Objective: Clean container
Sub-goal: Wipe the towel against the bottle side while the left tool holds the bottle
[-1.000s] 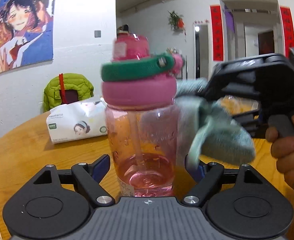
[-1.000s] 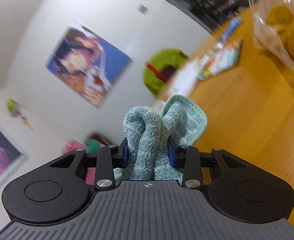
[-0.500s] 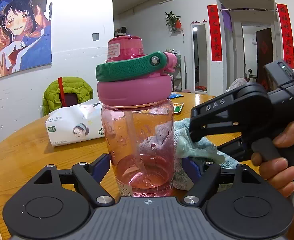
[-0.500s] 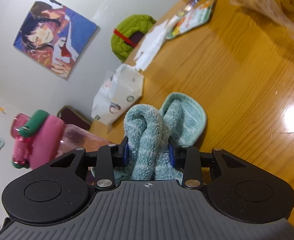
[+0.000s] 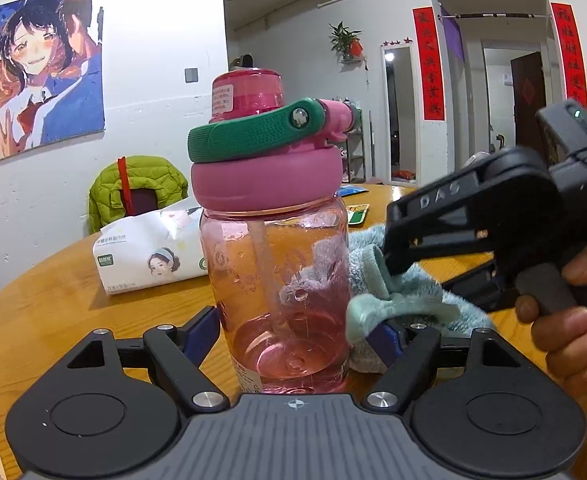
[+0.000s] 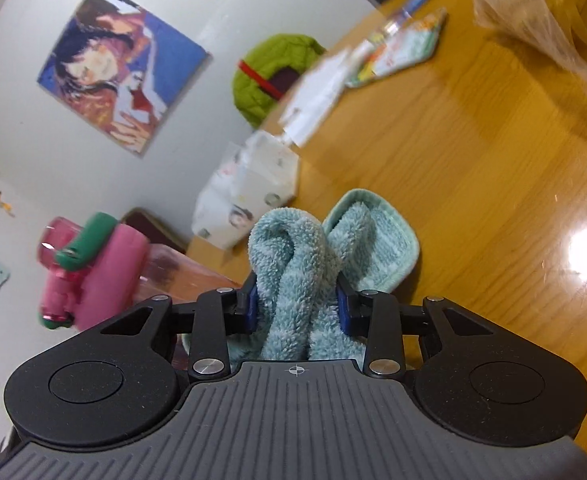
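Pink bottle [image 5: 281, 264]: translucent plastic, upright on wooden table [image 5: 53, 292]; opaque pink lid, green carry handle [image 5: 253, 136] folded across top; straw visible inside; little or no liquid discernible.
Position: centred between both blue pads of left gripper [image 5: 293, 336], near table edge closest to camera.
Left gripper: jaws closed against lower bottle body, one pad each side, contact on both; bottle held steady on table.
Right gripper [image 6: 297, 308]: jaws clamped tight on folded teal cloth [image 6: 313, 264]; fluffy loop bulging out ahead of pads, stitched flat edge trailing to right.
Cloth contact: seen from left wrist view, cloth [image 5: 397, 288] pressed to bottle's right side wall, low to mid height; part of it showing through pink plastic.
Hand [image 5: 573, 312]: wrapped round right gripper's handle, fingers on trigger, at far right of left wrist view.
Tissue pack [image 5: 149, 256]: white soft pack, printed face, on table behind and left of bottle, well apart.
Green jacket [image 5: 137, 188]: draped on chair beyond table rim.
Poster [image 5: 45, 72]: anime picture, on white wall at left.
Clear bag [image 6: 549, 12]: yellowish contents, far table side, right wrist view only.
Printed packets [image 6: 401, 44]: flat on table near bag; detail blurred.
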A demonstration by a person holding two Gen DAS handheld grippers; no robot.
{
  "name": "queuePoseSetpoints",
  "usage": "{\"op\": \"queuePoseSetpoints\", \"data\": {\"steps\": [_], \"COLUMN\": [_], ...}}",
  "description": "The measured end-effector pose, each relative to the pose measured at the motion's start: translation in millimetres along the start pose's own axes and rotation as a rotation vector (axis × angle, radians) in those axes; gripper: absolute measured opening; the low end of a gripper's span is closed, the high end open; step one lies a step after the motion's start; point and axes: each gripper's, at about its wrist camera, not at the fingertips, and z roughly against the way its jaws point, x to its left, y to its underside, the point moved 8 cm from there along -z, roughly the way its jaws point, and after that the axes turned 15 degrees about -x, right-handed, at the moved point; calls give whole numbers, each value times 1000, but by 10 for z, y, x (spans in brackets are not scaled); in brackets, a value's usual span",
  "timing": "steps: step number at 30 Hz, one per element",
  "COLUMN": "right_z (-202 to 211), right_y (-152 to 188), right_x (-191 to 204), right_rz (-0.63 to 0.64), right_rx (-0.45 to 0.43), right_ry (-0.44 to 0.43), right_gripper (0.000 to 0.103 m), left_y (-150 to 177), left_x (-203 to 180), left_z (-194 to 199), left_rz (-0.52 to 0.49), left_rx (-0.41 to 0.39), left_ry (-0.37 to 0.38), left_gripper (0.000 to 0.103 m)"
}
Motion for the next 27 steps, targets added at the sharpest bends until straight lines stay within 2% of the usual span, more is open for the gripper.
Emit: {"op": "queuePoseSetpoints", "data": {"steps": [3, 13, 16, 18, 21, 23, 24, 27], "right_z": [235, -45, -19, -3, 6, -29, -54, -32], "right_y": [-201, 19, -4, -58, -128, -122, -94, -45], "right_x": [187, -85, -7, 7, 31, 57, 70, 115], "right_rz": [-76, -5, 0, -4, 9, 16, 11, 5], "right_rx": [-141, 2, -40, -81, -140, -135, -111, -70], "right_ry": [-185, 34, 10, -10, -23, -40, -50, -56], "right_gripper": [37, 37, 38, 38, 38, 38, 38, 38], "left_y": [-9, 15, -1, -6, -5, -5, -2, 13], "left_x": [10, -19, 8, 43, 7, -21, -52, -80], "left_z": [-22, -62, 15, 67, 89, 101, 93, 47], "left_rz": [3, -55, 5, 59, 64, 63, 64, 26], "left_rx": [-2, 4, 21, 47, 48, 46, 40, 22], "left_ry": [6, -2, -33, -78, -79, -77, -49, -33], "left_gripper": [76, 74, 87, 87, 87, 82, 82, 83]}}
